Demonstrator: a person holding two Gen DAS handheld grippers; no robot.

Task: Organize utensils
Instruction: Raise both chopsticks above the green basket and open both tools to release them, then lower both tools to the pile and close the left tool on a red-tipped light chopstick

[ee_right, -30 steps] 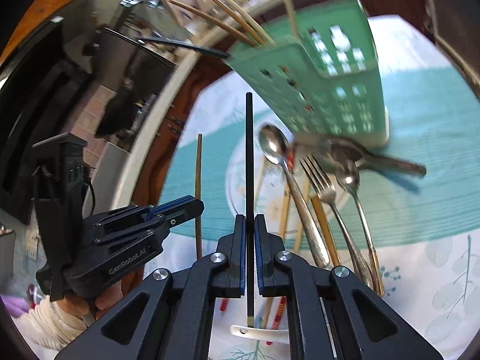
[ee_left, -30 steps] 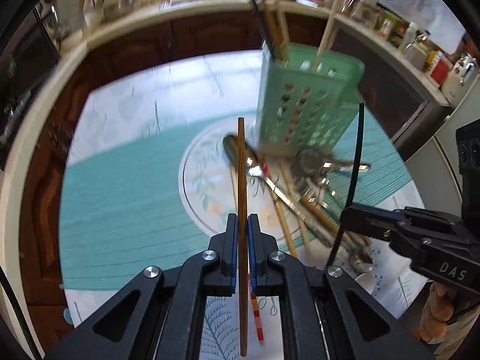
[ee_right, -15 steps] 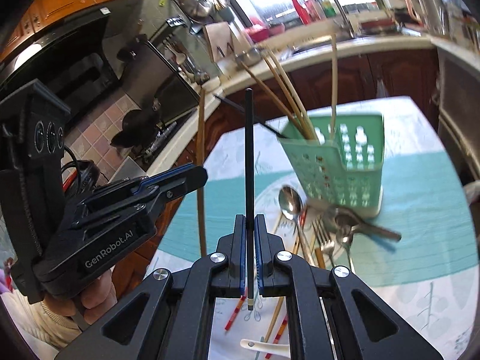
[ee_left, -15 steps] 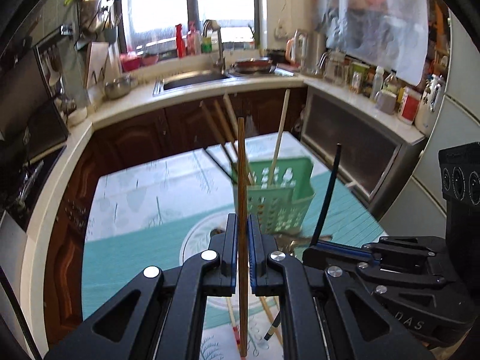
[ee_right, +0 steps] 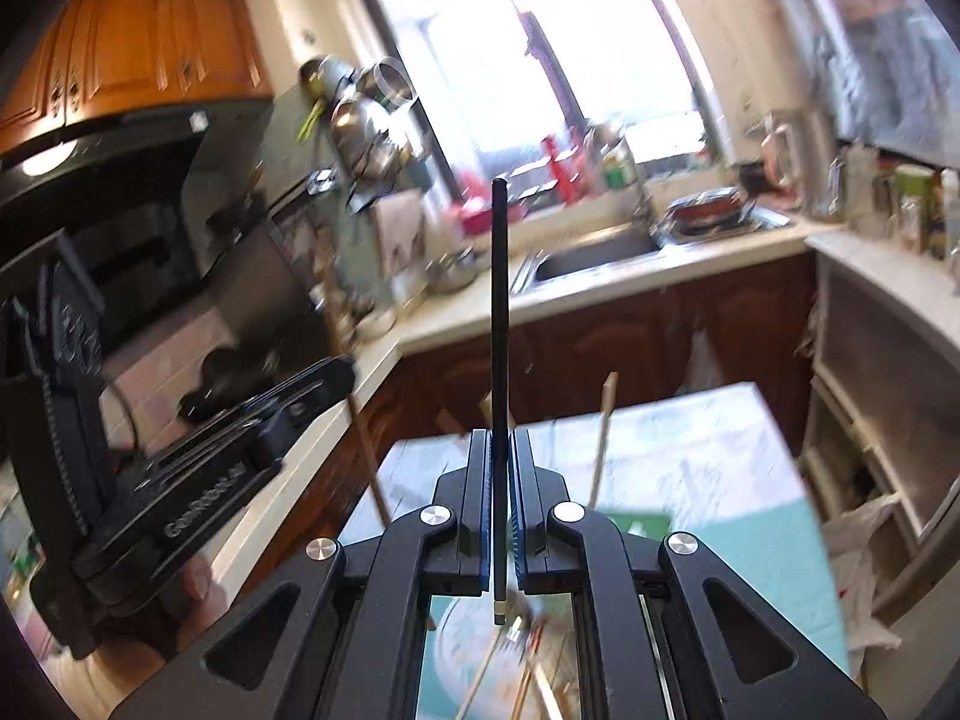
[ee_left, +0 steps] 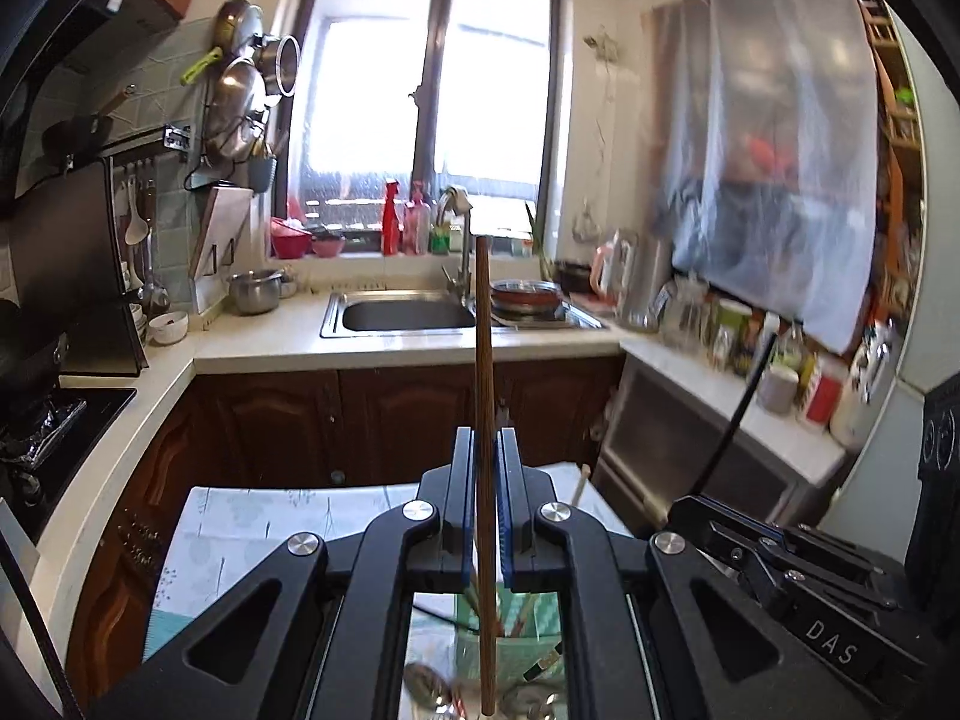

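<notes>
A: My left claw (ee_left: 485,450) is clamped tight on a brown wooden chopstick (ee_left: 483,360); the stick stands upright between the blue pads, poking out above and below.

B: And the other?

A: My right claw (ee_right: 499,450) is pinched just as tight on a slim black chopstick (ee_right: 498,300), upright too; the green perforated plastic utensil basket (ee_left: 510,630) sits below on the table, under both claws.

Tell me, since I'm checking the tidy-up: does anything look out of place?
Yes. Spoons and loose chopsticks lie scattered on the table below, outside the green holder. Each gripper clamps one unmatched chopstick: brown chopstick left, black chopstick right.
</notes>
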